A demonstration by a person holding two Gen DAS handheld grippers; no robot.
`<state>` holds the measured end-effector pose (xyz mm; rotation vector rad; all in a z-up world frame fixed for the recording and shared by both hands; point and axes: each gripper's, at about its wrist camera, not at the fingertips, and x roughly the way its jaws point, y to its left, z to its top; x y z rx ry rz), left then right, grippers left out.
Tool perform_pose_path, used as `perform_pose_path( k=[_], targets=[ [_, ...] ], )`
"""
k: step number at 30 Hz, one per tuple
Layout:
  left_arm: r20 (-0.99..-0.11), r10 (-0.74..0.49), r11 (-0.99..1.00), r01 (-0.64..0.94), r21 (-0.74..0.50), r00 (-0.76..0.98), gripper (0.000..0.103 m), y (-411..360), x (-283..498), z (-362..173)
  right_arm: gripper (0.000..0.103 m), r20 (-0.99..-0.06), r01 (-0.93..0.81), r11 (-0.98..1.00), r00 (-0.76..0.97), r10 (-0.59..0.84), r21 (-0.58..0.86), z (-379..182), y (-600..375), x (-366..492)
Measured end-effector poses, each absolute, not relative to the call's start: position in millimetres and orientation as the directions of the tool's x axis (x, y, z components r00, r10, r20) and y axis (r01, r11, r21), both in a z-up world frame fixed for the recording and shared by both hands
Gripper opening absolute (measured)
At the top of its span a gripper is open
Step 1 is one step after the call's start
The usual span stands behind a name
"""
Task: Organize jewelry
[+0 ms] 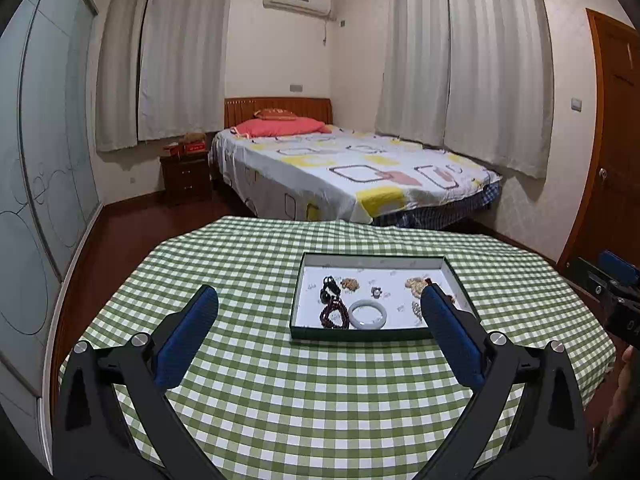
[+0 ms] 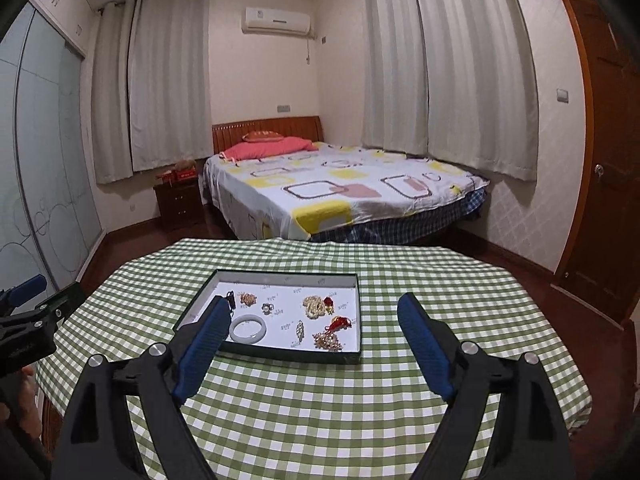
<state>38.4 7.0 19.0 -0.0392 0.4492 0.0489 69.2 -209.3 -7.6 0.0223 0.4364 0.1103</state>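
Note:
A shallow dark-green tray [image 1: 360, 334] [image 2: 288, 354] with a white floor sits on the green-check tablecloth [image 1: 280, 400]. In it lie a pale jade bangle [image 1: 368, 324] [image 2: 248, 340], dark red beads [image 1: 332, 314], a black piece [image 1: 329, 286], a small ring [image 2: 267, 309], a pearl-and-gold cluster [image 2: 316, 306] and a red tasselled piece [image 2: 340, 324]. My left gripper [image 1: 319, 291] hovers short of the tray, open and empty. My right gripper [image 2: 314, 300] also hangs open before the tray, holding nothing. Each gripper shows at the edge of the other's view [image 1: 616, 280] [image 2: 28, 308].
Beyond the round table stands a bed [image 1: 352, 176] with a patterned sheet. A dark nightstand [image 1: 186, 178] is at its left, a wooden door [image 2: 600, 152] on the right, glass wardrobe doors [image 1: 40, 160] on the left. Bare cloth surrounds the tray.

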Motion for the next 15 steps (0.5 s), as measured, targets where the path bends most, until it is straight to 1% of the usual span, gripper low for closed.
perform_pose_path(
  k=[5, 15],
  targets=[
    [-0.418, 0.037, 0.998, -0.052, -0.025, 0.908, 0.099, 4.5, 31.7, 23.5, 0.084, -0.394, -0.106, 0.993, 0.912, 0.114, 0.043, -1.6, -208.2, 61.8],
    [-0.412, 0.026, 0.999, -0.04, -0.025, 0.911, 0.099, 3.0, 27.1, 26.5, 0.084, -0.379, -0.115, 0.993, 0.918, 0.121, 0.039, -0.8, -208.2, 57.9]
  ],
)
